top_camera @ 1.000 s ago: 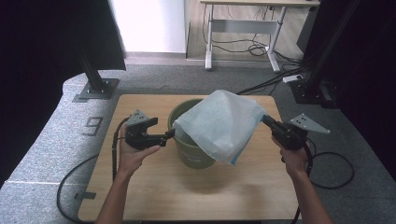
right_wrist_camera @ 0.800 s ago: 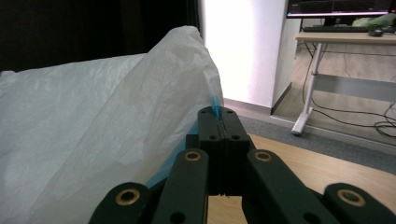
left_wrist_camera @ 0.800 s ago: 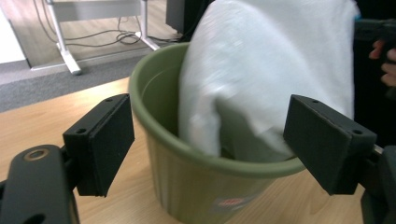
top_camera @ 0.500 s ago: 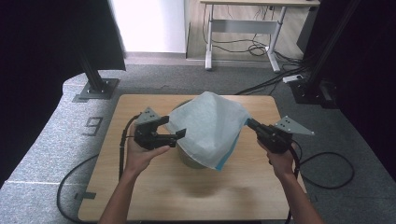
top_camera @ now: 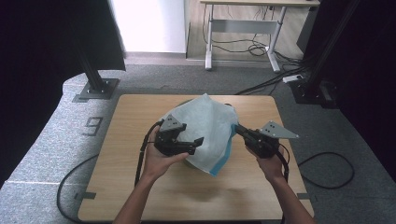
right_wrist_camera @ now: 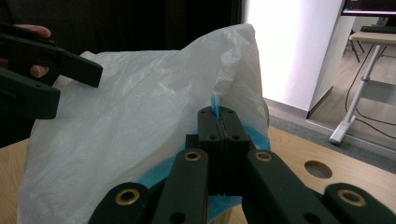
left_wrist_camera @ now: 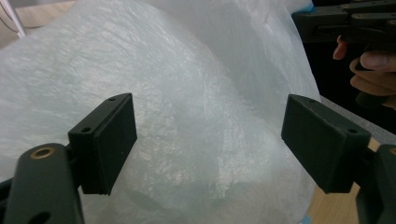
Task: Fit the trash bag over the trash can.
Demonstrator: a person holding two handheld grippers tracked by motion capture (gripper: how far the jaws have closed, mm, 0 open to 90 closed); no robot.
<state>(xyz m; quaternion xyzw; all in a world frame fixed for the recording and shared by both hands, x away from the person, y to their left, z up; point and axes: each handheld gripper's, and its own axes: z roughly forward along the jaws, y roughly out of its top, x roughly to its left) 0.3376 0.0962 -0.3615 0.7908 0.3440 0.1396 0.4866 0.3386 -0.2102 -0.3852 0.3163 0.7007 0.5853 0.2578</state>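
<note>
A white plastic bag point(top_camera: 205, 130) with a blue edge lies draped over a green bin point(top_camera: 187, 163) at the middle of the desk point(top_camera: 140, 116). The bag hides nearly all of the bin: in the high view only a dark sliver of it shows under the bag's near edge, beside the person's left hand.

The right gripper point(top_camera: 239, 129) comes in from the right, and its 2 jaws are pressed together, pinching the blue edge of the bag; in the right gripper view point(right_wrist_camera: 218, 122) a thin blue strip sticks up from between them. How much film is caught inside the jaws is hidden.

The left gripper point(top_camera: 198, 142) sits at the bag's left flank with its 2 jaws spread wide. In the left gripper view point(left_wrist_camera: 208, 140) the white film bulges between them, and whether either pad touches it cannot be made out. The bag's mouth is hard to make out in the crumpled folds.
</note>
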